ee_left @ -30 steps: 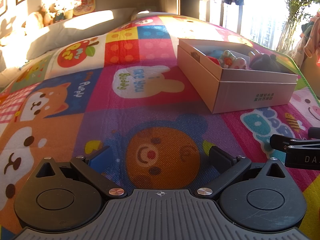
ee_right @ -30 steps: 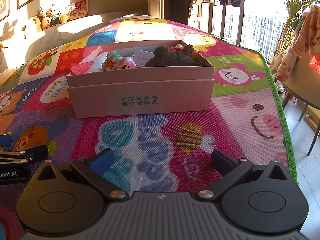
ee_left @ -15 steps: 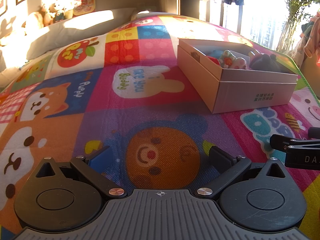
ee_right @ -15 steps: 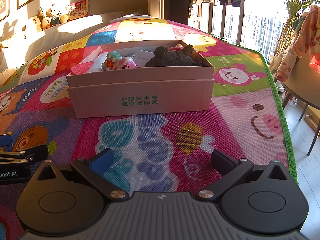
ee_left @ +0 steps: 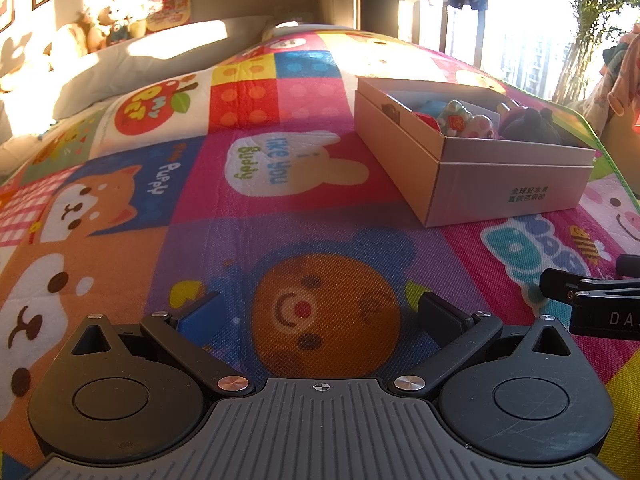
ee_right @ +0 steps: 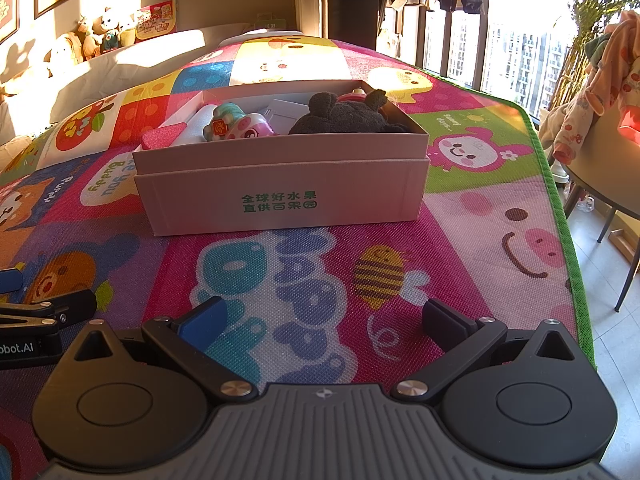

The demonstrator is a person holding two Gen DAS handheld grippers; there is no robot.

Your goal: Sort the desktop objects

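At twelve o'clock of the right gripper [ee_right: 322,320], a filled box [ee_right: 280,184] is seen; both grippers' jaws, left gripper [ee_left: 320,312] included, are held wide apart, empty.

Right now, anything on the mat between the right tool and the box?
Nothing. In the right wrist view only bare printed mat lies between the open right tool and the cardboard box.
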